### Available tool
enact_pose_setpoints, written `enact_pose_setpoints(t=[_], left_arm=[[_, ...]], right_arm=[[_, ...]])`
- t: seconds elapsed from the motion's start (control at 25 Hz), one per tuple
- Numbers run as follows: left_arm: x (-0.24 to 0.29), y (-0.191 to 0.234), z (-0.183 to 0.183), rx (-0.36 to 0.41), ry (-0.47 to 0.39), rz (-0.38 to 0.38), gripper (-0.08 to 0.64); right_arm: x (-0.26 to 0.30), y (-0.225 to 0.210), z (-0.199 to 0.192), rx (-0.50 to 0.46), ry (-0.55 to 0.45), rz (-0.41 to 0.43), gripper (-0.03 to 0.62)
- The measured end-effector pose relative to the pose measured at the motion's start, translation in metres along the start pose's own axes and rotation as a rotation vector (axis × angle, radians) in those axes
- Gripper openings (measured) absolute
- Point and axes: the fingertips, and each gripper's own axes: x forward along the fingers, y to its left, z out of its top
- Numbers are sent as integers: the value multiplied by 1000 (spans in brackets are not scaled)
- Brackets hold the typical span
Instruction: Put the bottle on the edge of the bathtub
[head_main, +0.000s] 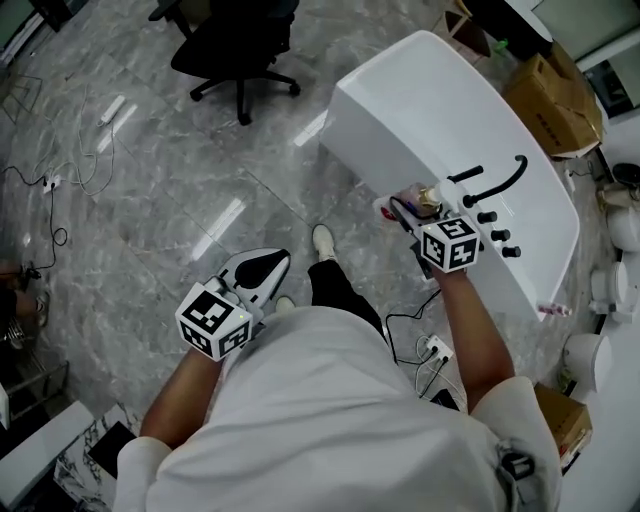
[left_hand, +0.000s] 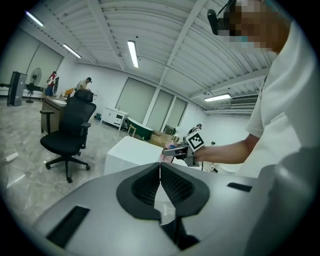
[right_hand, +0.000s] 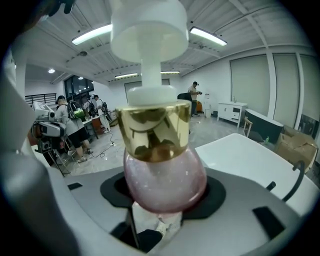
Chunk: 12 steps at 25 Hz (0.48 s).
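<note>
A pump bottle (right_hand: 165, 172) with a pink glittery body, gold collar and white pump head fills the right gripper view, and my right gripper (right_hand: 162, 196) is shut on its round body. In the head view the bottle (head_main: 421, 198) is held over the near edge of the white bathtub (head_main: 440, 120), next to its black faucet (head_main: 497, 185); my right gripper (head_main: 410, 208) reaches from the front. My left gripper (head_main: 266, 264) hangs low at the left over the floor, its jaws shut and empty (left_hand: 160, 172). From there the bottle (left_hand: 168, 152) shows small and far off.
A black office chair (head_main: 236, 42) stands on the marble floor at the back. Cardboard boxes (head_main: 556, 96) sit behind the tub. Cables and a power strip (head_main: 108, 110) lie at the left, another power strip (head_main: 434, 349) by the person's feet. People stand in the distance (right_hand: 75, 125).
</note>
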Motion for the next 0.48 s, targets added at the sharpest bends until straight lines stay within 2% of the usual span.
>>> enact_pose_setpoints(t=[0.24, 0.48], left_arm=[[43, 38, 30, -7, 20, 63, 21], [97, 73, 64, -46, 36, 126, 21]], right_arm=[[74, -79, 29, -19, 19, 3, 238], [150, -151, 61, -42, 26, 19, 238]])
